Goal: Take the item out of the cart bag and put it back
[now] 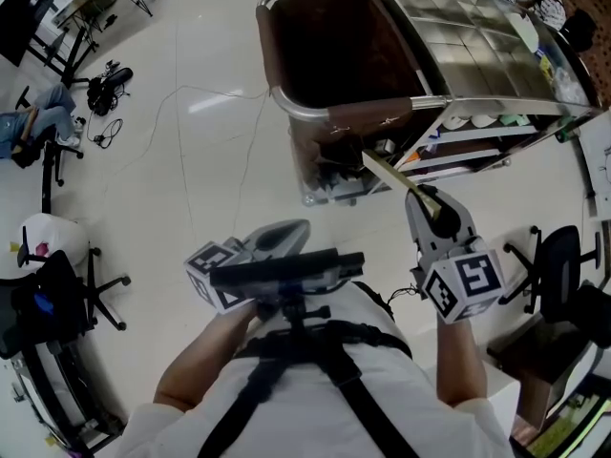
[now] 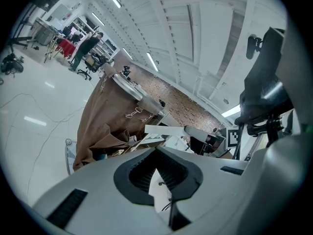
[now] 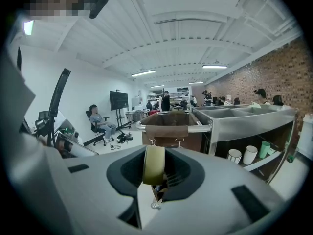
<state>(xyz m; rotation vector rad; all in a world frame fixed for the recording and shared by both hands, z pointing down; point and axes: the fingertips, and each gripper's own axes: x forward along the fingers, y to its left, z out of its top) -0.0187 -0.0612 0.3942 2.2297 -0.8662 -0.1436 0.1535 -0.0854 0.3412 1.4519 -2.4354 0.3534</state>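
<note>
Head view: right gripper [image 1: 431,206] is clamping the flat pale item [image 1: 389,173], aiming at 11 o'clock toward the cart bag [image 1: 325,41]; probably returning it, so clearing the rim [image 1: 298,106] first.
Left gripper view: left gripper [image 2: 157,168] is idling slightly open, empty.
Right gripper view: bag is lying at 12 o'clock (shelves [image 3: 244,119] crowding 2 o'clock, floor [image 3: 115,143] opening at 9).

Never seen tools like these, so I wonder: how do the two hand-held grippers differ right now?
The right gripper's jaws clamp a flat beige strip; the left gripper's jaws stand apart with nothing between them. The right gripper aims at the brown cart bag; the left gripper lies crosswise, pointing toward the right gripper. Both are grey and carry a marker cube.
</note>
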